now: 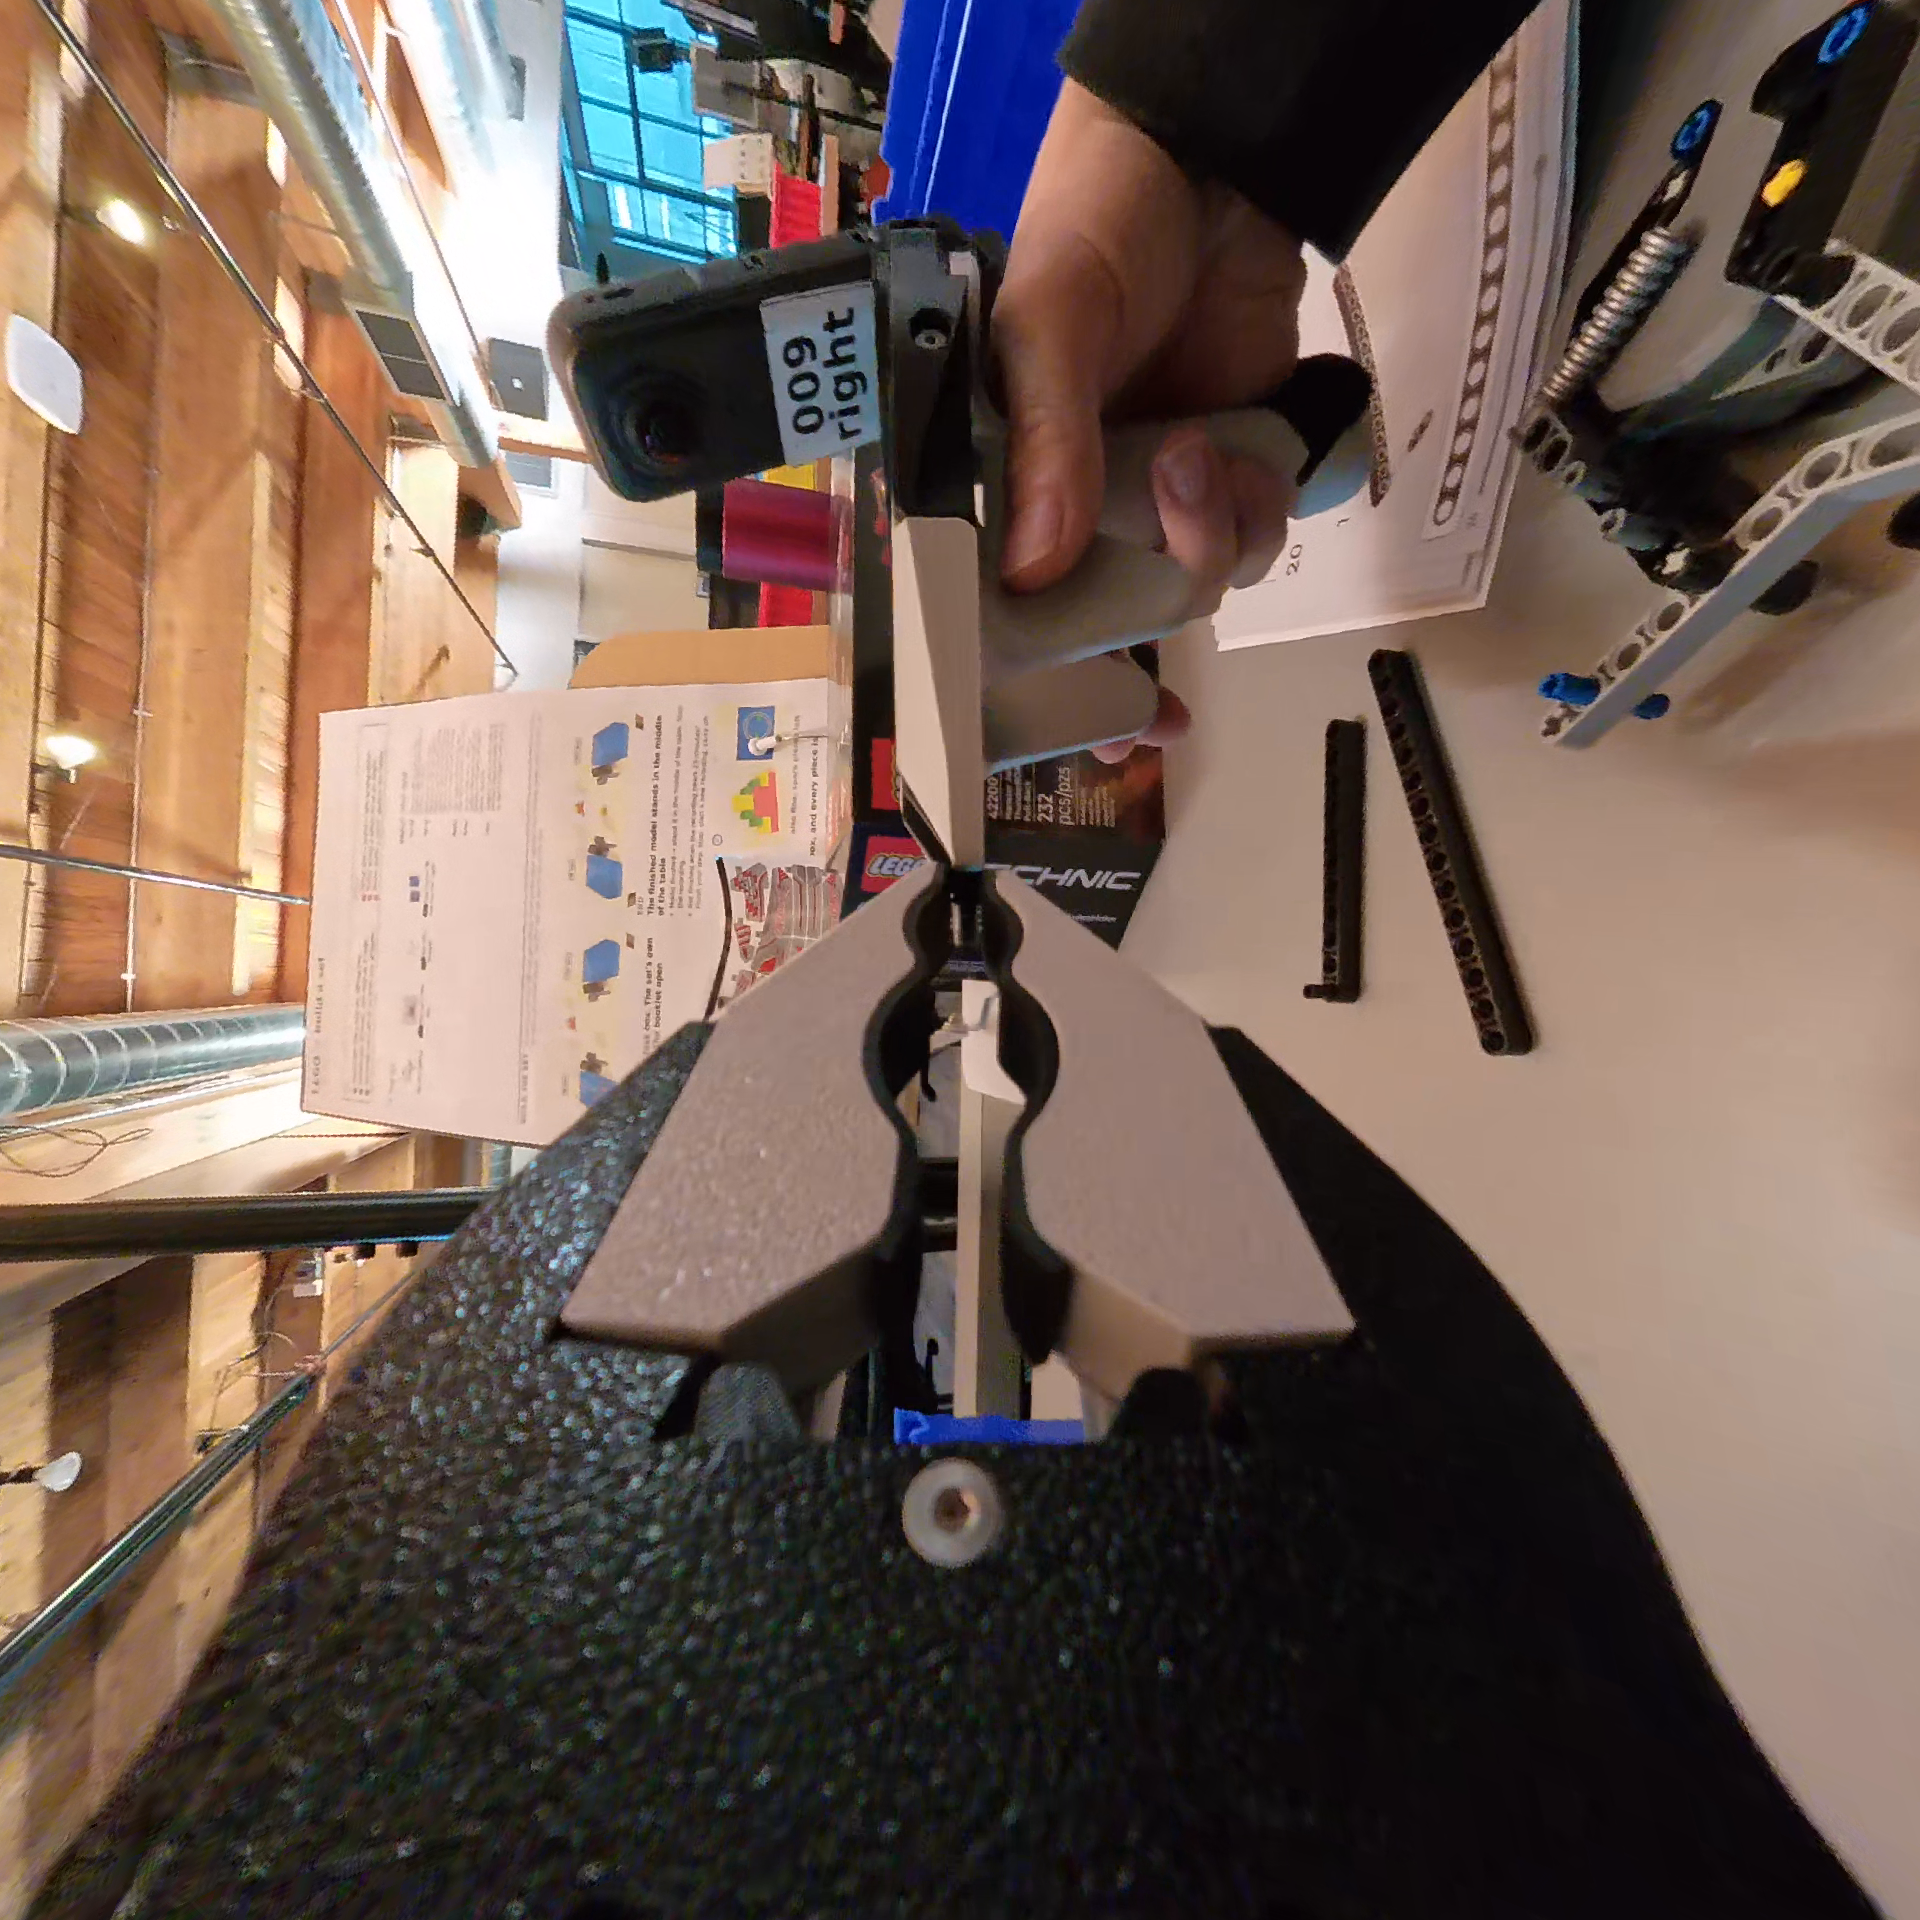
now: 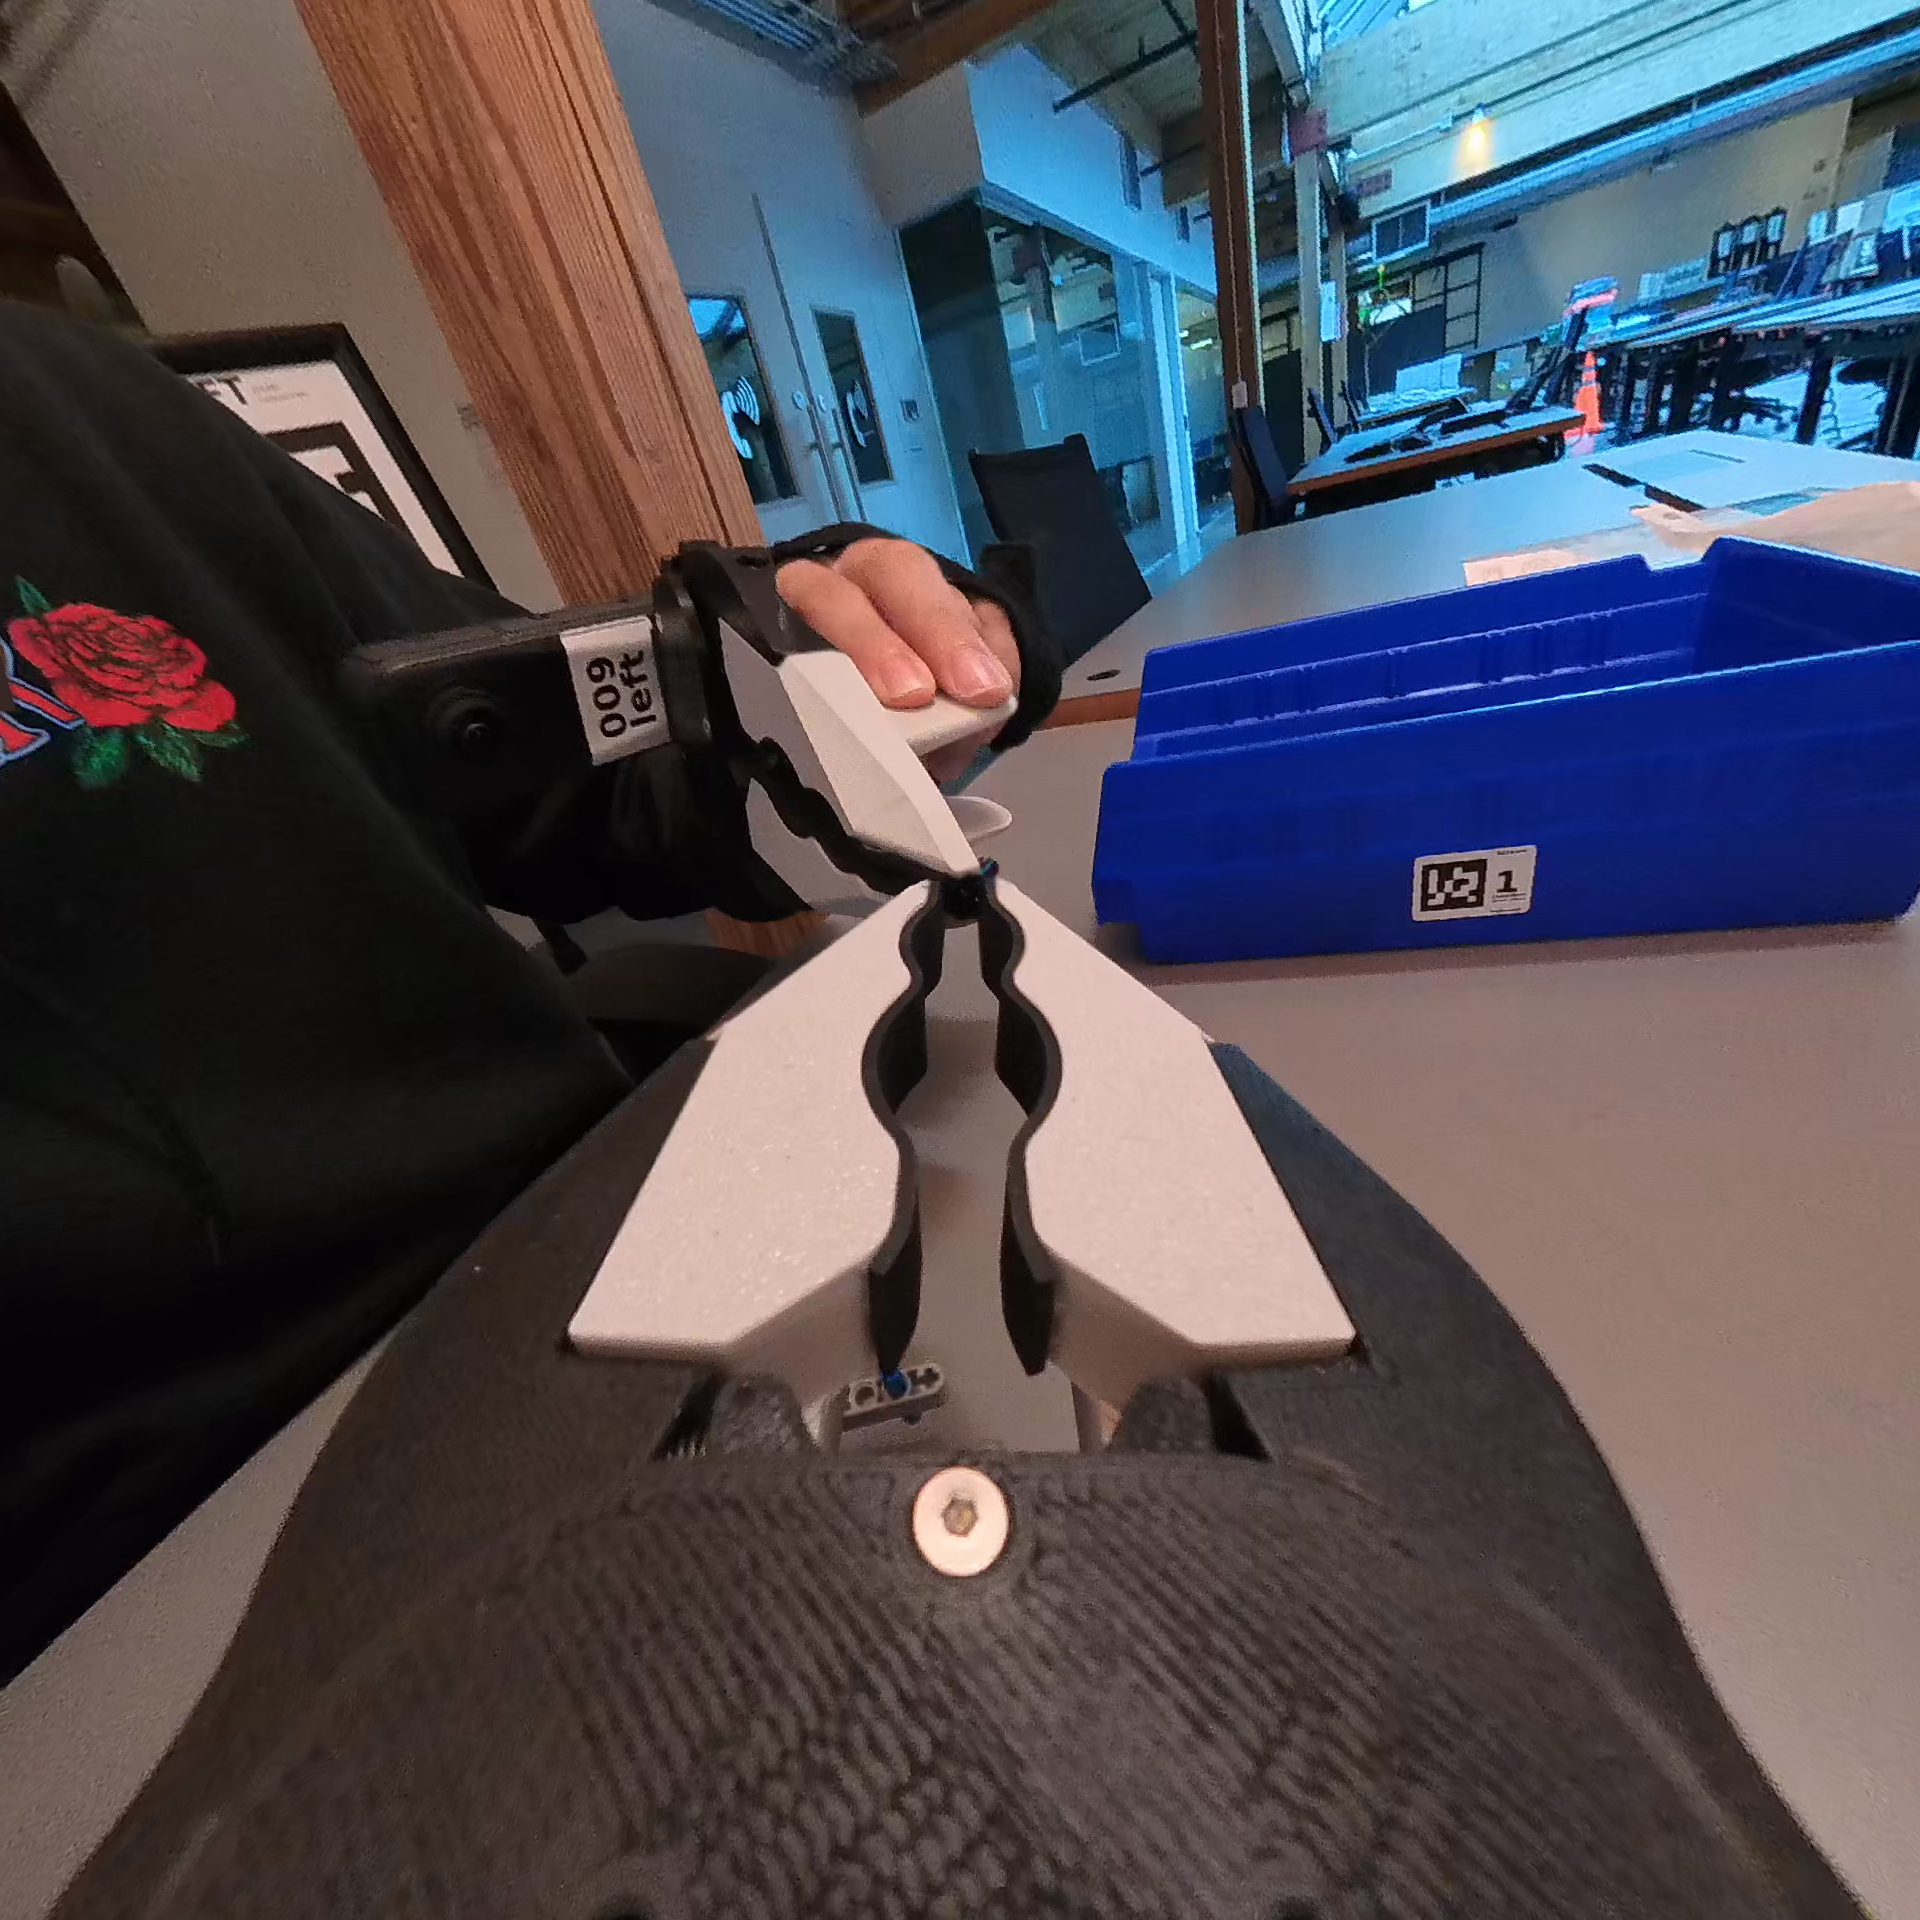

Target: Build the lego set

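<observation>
A small black-and-blue lego piece (image 2: 966, 896) sits pinched at the tips of both tools, held above the desk (image 2: 1558, 1143). The right tool (image 2: 964, 902) is clamped on it – so is the left tool (image 1: 961, 883), tip to tip.

Both claws have pale grey fingers (image 2: 758, 1174) lined with black pads, on speckled black bodies. The table (image 2: 1558, 1195) is plain light grey. The bin (image 2: 1507, 748) is bright blue with a white-and-black square tag. Two loose beams (image 1: 1449, 852) are black; the model (image 1: 1766, 343) mixes black, light grey, blue pins and one yellow dot. The sleeve (image 2: 208, 935) is black with a red rose and green leaves
</observation>
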`<state>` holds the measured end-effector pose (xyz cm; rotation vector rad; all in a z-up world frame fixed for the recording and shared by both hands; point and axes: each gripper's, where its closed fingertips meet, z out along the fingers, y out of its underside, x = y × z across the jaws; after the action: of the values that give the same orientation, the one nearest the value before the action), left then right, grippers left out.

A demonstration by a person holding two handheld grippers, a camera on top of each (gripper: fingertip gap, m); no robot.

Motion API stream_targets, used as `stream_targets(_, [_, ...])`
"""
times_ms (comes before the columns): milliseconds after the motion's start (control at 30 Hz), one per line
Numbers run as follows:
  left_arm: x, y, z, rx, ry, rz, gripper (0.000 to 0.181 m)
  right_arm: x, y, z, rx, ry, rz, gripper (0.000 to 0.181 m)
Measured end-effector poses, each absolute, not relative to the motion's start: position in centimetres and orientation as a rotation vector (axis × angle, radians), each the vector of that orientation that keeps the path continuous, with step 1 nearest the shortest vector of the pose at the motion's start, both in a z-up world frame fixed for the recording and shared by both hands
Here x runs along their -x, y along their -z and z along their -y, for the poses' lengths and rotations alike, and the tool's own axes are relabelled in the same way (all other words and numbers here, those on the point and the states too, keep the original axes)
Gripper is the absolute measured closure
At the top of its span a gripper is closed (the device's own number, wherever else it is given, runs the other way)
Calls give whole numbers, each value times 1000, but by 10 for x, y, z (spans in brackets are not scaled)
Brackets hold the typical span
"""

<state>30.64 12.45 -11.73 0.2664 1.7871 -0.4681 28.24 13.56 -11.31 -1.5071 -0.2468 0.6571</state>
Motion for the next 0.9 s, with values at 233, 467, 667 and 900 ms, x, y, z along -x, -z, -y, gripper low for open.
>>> stream_targets(233, [-304, 106, -128, -125, 680, -1794, 176, -283, 100, -132, 1410, -738, 228, 178])
stream_targets(467, [-294, 97, -126, -87, 886, -1797, 177, -279, 94, -127, 1366, -836, 239, 179])
stream_targets(667, [-290, 102, -122, -100, 920, -1831, 179, -281, 99, -127, 1387, -853, 245, 179])
stream_targets(900, [-287, 103, -120, -85, 1022, -1865, 179, -281, 100, -124, 1383, -864, 265, 179])
